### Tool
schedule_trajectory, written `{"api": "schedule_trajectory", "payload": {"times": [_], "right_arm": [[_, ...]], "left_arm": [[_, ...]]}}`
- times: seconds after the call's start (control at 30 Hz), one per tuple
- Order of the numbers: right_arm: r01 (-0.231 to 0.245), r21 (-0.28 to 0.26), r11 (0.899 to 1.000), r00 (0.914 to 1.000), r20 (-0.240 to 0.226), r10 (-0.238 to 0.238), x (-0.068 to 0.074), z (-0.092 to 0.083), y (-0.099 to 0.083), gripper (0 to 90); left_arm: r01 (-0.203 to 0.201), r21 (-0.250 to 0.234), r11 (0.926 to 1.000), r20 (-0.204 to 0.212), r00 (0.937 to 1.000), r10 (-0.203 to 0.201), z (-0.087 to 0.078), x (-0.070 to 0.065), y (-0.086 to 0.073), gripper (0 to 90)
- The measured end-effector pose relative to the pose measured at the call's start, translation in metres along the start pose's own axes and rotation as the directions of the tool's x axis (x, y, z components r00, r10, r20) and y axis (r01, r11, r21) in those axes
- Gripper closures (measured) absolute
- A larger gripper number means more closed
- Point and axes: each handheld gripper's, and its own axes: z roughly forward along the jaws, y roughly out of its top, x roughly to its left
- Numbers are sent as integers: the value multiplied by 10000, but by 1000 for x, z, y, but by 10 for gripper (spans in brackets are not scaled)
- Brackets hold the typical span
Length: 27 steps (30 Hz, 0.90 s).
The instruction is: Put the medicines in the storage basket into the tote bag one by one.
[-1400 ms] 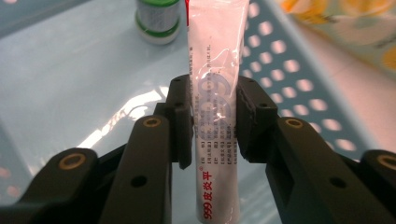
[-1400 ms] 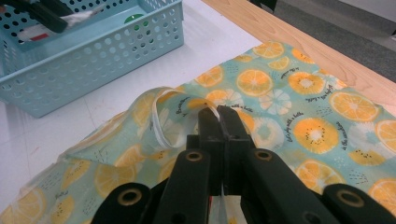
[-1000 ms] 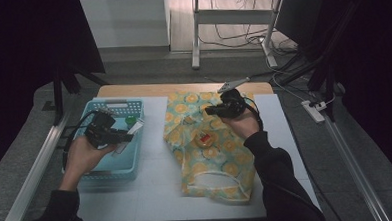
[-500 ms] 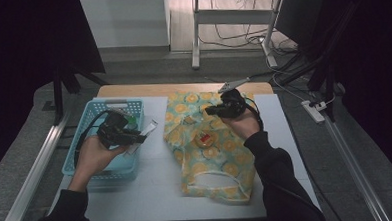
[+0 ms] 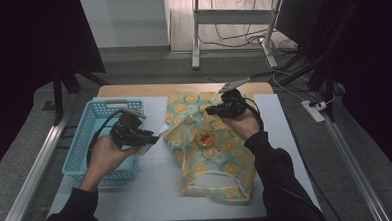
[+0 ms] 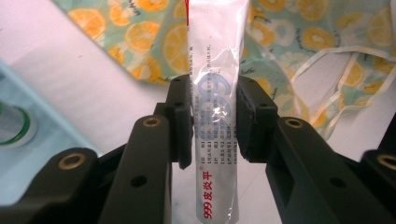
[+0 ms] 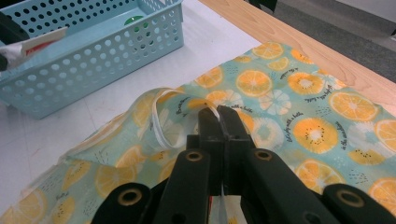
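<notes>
Gripping a white tube [image 6: 215,112] printed "999" between its jaws, the left gripper [image 5: 135,134] hangs over the white table [image 5: 152,187] at the 3 o'clock edge of the blue basket [image 5: 83,145], the tube's far end reaching toward the orange-print bag [image 5: 213,155] at 3 o'clock of it. In the left gripper view the pads [image 6: 181,122] press the tube's flat sides, with the bag's print and pale trim behind it. The right gripper [image 5: 219,109], at the bag's 12 o'clock end, is clenched on the bag: in the right gripper view its jaws meet on a raised fold of the cloth [image 7: 205,109], and the trim curls up at 10 o'clock of them. A small red and yellow thing [image 5: 204,139] lies mid-bag; what it is cannot be told. A green-topped item [image 7: 134,19] sits in the basket
</notes>
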Motion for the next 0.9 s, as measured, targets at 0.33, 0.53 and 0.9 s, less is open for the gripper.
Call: {"api": "schedule_trajectory", "payload": {"times": [0.33, 0.53, 0.9], "right_arm": [[7, -64, 10000, 10000, -34, -7, 0, 0, 1, 900], [5, -93, 10000, 10000, -18, -6, 0, -2, 1, 900], [28, -119, 9999, 10000, -24, -29, 0, -1, 3, 900]], "left_arm": [[-548, -30, 9985, 247, 9982, 548, 13, -17, 20, 694], [-780, 42, 9969, 368, 9963, 778, 22, -26, 29, 694], [-1200, 166, 9926, 749, 9901, 1185, 45, -45, 48, 694]]}}
